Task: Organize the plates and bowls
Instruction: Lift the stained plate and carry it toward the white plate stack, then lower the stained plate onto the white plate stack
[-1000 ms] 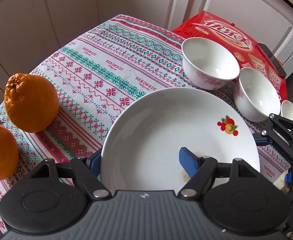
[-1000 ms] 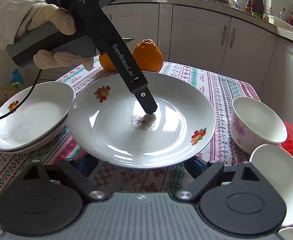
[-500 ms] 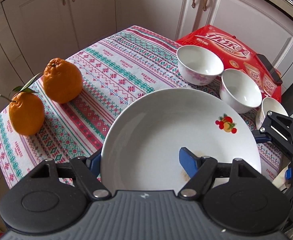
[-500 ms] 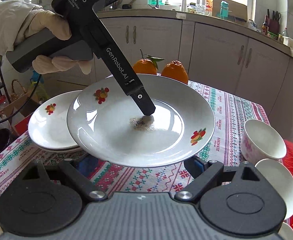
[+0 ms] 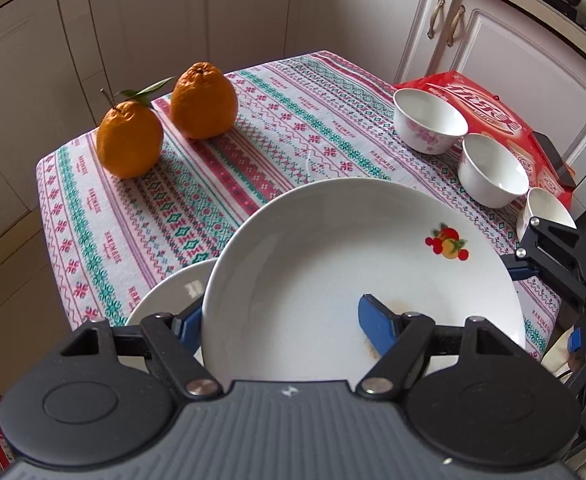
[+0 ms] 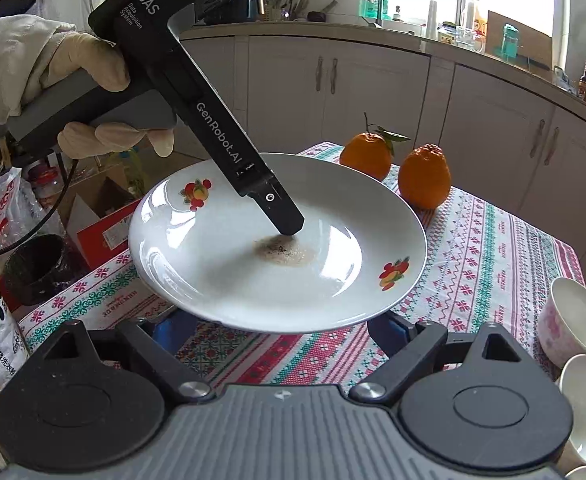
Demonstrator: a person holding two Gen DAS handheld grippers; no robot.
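A round white ceramic plate with 2 small fruit motifs on its rim (image 6: 277, 248) is tilted above the tabletop, a brownish smear at its centre. Below its left edge shows part of another white plate (image 5: 173, 296). 3 white ceramic bowls with faint pink flowers sit upright in a row: far (image 5: 429, 120), middle (image 5: 493, 170), nearest (image 5: 547, 210).

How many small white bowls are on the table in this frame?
3, in a line along the table's right edge by the red package: far bowl, middle bowl, near bowl partly hidden behind the right gripper. More may be hidden.
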